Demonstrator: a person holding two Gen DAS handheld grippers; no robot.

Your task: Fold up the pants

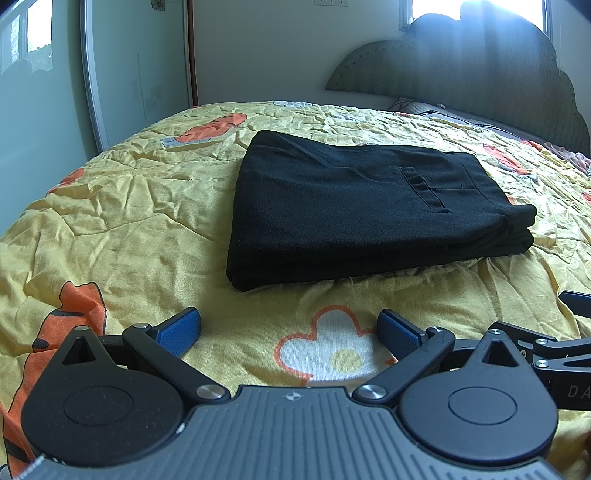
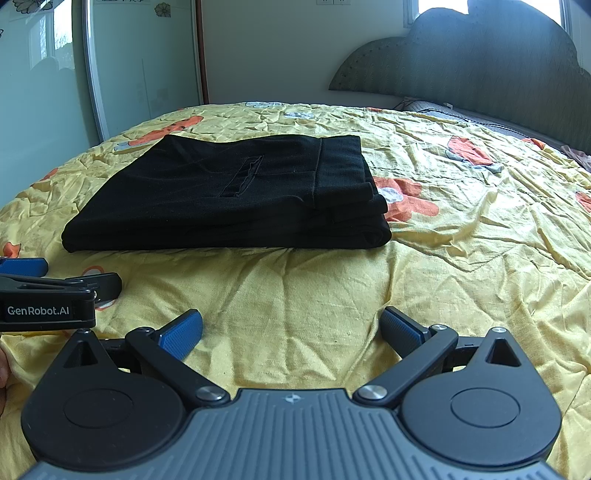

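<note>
Already folded, one pair of black pants (image 1: 354,206) lies as a flat rectangular stack in the middle of the bed, on a wrinkled yellow bedspread (image 1: 129,206) printed with orange shapes and white flowers. A single slit pocket faces up on the top layer, and several layered edges show along the stack's near and right sides.

Two grippers are in view, one per camera. The left gripper (image 1: 289,330) sits low over the bedspread, short of the pants and not touching them; its two blue pads (image 1: 179,330) stand wide apart with nothing between them, and a white flower print shows in the gap. The right gripper (image 2: 291,330) is likewise on the near side of the pants, clear of them, its two blue pads (image 2: 183,332) spread wide and empty over bare yellow cloth.

Each gripper also shows in the other's camera: part of the right one at the right edge of the left view, and the left one at the left edge of the right view, side by side and close together.

Behind the bed stands one scalloped dark headboard (image 2: 480,62), with one window (image 1: 476,11) above it giving strong backlight. To the left is a pale green sliding door (image 2: 144,59) with a mirror-like surface.
</note>
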